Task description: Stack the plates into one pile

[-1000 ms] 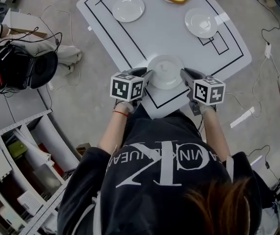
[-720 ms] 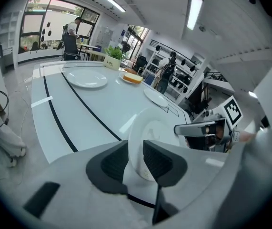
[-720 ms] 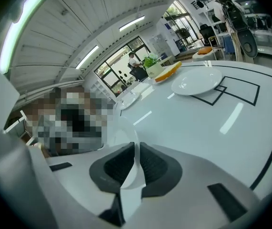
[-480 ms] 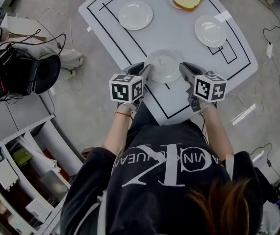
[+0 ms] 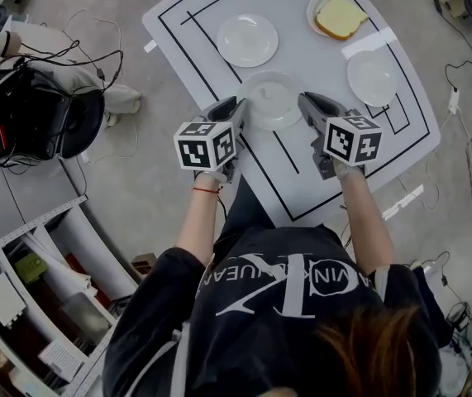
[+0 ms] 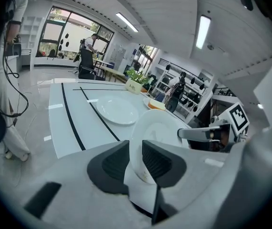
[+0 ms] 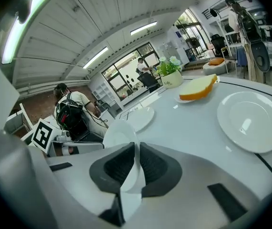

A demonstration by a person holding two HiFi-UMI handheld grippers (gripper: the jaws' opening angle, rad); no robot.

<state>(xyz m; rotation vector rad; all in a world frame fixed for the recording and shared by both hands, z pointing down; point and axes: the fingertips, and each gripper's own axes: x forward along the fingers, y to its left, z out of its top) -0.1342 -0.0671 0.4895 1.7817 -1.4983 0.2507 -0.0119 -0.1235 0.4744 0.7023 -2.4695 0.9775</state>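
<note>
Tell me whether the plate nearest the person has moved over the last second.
Yes. The held plate has travelled away from the table's near edge, toward the empty plate at far left.

Bare surface (image 5: 306,193) lies open across the frame's lower centre. Further up, the held plate (image 5: 270,99) hangs mid-frame, flanked by the upper-left plate (image 5: 247,40), bread plate (image 5: 311,10) and right plate (image 5: 372,78), with narrow lanes between.

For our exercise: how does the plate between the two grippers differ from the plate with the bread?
The gripped plate is empty; the bread plate carries a slice. The gripped plate is pinched at its rim by the right gripper and the left gripper, its jaws closing; the bread plate lies untouched. Both are white.
</note>
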